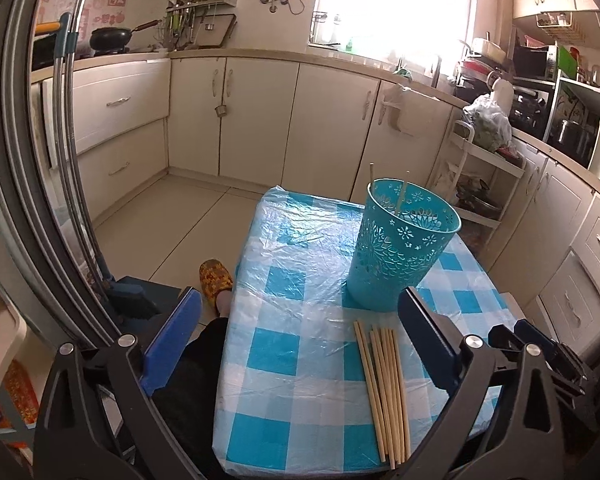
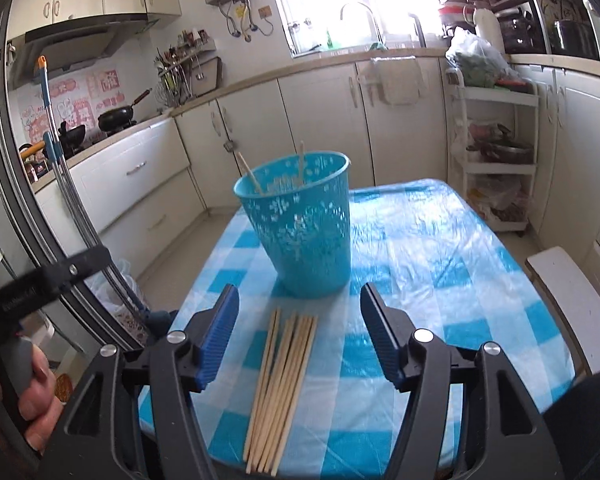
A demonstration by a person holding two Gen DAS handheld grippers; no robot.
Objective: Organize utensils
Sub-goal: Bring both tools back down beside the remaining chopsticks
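Observation:
A teal perforated plastic holder (image 1: 400, 240) stands upright on the blue-and-white checked table (image 1: 284, 344) with two chopsticks (image 1: 402, 196) leaning inside it. It also shows in the right wrist view (image 2: 306, 224). Several loose wooden chopsticks (image 1: 384, 388) lie in a bundle on the table in front of the holder; in the right wrist view the bundle (image 2: 282, 380) lies between my right fingers. My left gripper (image 1: 300, 328) is open and empty above the table's near left part. My right gripper (image 2: 300, 332) is open and empty, straddling the bundle from above.
The table (image 2: 440, 280) is covered with clear plastic. A white stool (image 2: 568, 300) stands at its right. A mop (image 1: 72, 160) leans against the fridge at left. A white rack (image 2: 496, 152) with bags stands behind. The person's slipper (image 1: 216, 276) is left of the table.

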